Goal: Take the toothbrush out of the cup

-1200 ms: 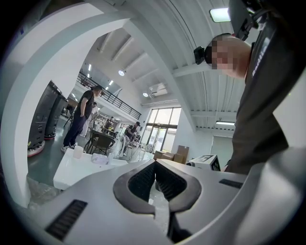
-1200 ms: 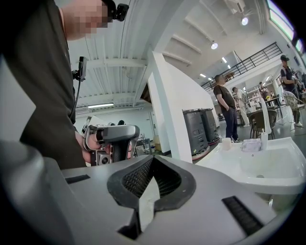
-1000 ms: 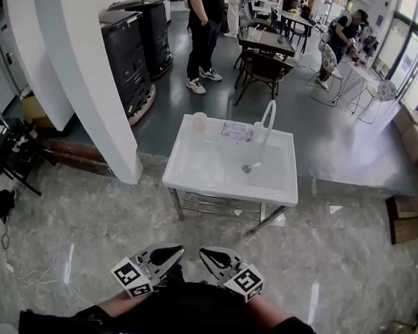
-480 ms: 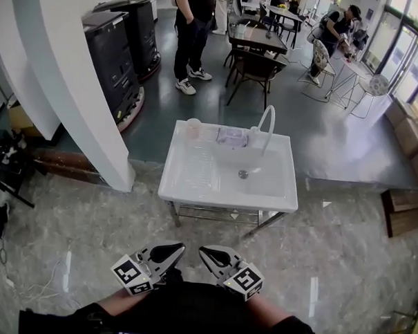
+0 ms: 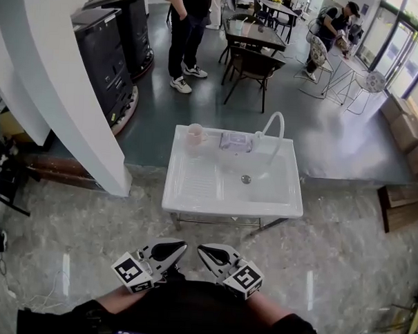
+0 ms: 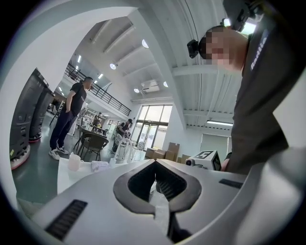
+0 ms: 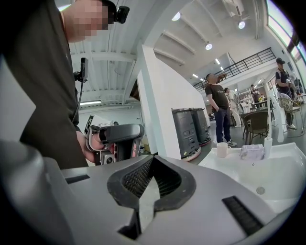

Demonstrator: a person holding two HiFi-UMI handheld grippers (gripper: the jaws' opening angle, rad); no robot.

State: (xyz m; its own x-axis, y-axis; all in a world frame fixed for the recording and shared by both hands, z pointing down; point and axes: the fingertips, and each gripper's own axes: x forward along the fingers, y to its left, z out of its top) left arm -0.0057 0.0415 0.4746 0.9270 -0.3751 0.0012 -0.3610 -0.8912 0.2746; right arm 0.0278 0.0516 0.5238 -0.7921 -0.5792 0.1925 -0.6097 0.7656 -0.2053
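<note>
both left claw (image 5: 173, 248) and right claw (image 5: 209, 252) pinched together, empty; pale pinkish cup (image 5: 195, 134) on sink (image 5: 193, 202).

Sink (image 5: 194, 191) and cup (image 5: 195, 134) nearer and squarer in head view than a second ago.

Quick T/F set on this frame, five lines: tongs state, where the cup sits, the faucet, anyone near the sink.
1. The left tongs and the right tongs are both shut and empty. True.
2. The cup stands at the far left corner of the white sink unit. True.
3. The left tongs touch the cup. False: both tongs are held close to the person's body, well short of the sink unit.
4. The faucet rises from the near edge of the sink unit. False: it rises from the far edge, to the right of the cup.
5. A bystander stands on the dark floor beyond the sink unit. True.
</note>
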